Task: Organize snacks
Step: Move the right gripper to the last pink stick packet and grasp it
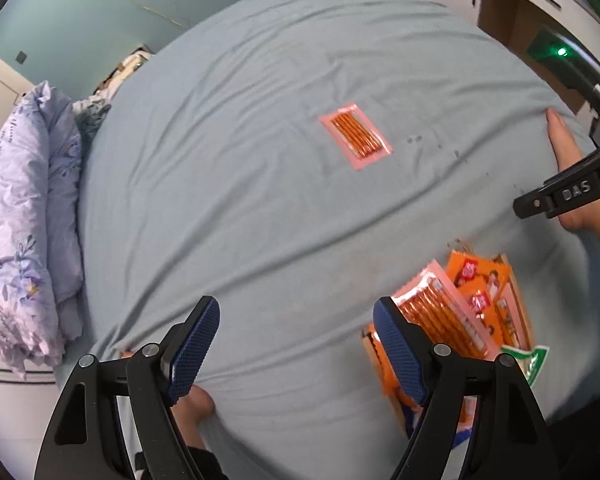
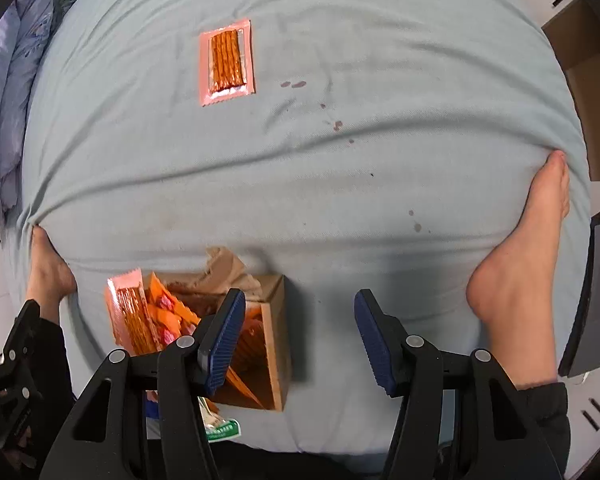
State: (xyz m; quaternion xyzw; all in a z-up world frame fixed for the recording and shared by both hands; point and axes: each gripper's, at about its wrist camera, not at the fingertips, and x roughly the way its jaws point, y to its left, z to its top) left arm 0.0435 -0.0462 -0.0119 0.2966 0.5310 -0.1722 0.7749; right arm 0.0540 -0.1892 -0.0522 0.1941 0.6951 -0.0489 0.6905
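With both grippers' fingers spread and empty over the bed (image 2: pixel 340 184), the cardboard box (image 2: pixel 278 344) of snack packets sits at seven o'clock below the right gripper (image 2: pixel 300 336), while the last loose packet (image 2: pixel 227 62) lies at eleven o'clock, likely the next pickup, needing a forward reach.

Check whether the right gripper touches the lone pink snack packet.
Apart: the right wrist view shows bare bedsheet between the right gripper and the lone pink snack packet.

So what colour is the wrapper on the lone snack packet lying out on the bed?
Pink wrapper, orange sticks showing through; clearest in the right wrist view.
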